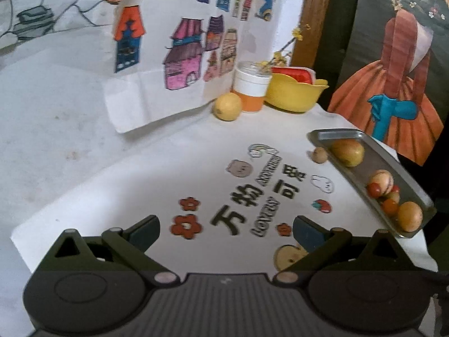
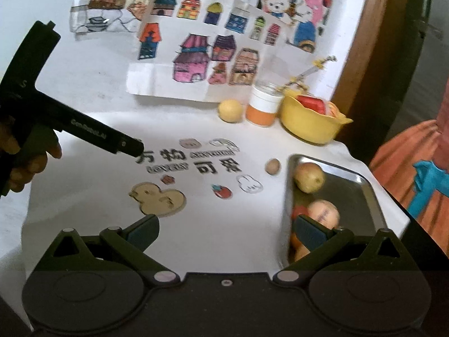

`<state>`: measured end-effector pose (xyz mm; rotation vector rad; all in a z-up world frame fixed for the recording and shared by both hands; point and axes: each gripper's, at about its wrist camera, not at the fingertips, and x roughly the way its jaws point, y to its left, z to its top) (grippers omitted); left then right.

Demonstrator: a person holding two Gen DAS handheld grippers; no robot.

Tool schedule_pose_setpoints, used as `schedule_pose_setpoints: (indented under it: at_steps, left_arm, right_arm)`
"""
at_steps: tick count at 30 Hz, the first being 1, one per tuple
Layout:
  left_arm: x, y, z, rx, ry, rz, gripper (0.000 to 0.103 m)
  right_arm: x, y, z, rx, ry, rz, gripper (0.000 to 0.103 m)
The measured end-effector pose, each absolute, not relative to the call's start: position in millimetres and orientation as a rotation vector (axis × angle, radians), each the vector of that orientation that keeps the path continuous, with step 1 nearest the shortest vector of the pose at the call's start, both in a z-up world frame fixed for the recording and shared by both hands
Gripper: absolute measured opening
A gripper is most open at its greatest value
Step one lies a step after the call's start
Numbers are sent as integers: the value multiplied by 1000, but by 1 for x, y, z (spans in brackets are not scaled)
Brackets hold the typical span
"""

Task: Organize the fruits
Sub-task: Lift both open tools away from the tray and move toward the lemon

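Your landmark is the metal tray (image 2: 362, 185), which already holds several fruits. One small round brown fruit (image 2: 272, 166) lies loose on the white printed cloth (image 2: 84, 196), just beside the tray's far left corner. It is nearly round, with no long axis to line up on. It sits ahead of your right gripper (image 2: 224, 231), which hangs over the tray's near left edge with jaws apart and empty. Your left gripper (image 1: 224, 231), also spread and empty, is farther from the tray. Beyond the tray, a lemon (image 2: 230, 111) stands against an orange-and-white jar (image 2: 262, 106), beside a yellow bowl (image 2: 311, 123).
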<state>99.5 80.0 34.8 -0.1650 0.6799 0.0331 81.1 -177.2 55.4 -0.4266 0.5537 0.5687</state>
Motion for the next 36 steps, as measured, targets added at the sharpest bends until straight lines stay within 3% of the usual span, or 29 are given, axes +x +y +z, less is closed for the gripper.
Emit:
schedule_pose_setpoints:
  at_steps: [16, 36]
  left_arm:
    - [119, 97, 49, -124, 660, 56, 103]
    - [199, 61, 48, -40, 677, -30, 103]
  right_arm:
    - [118, -143, 86, -438, 480, 635, 102]
    - [183, -159, 58, -497, 544, 592, 102]
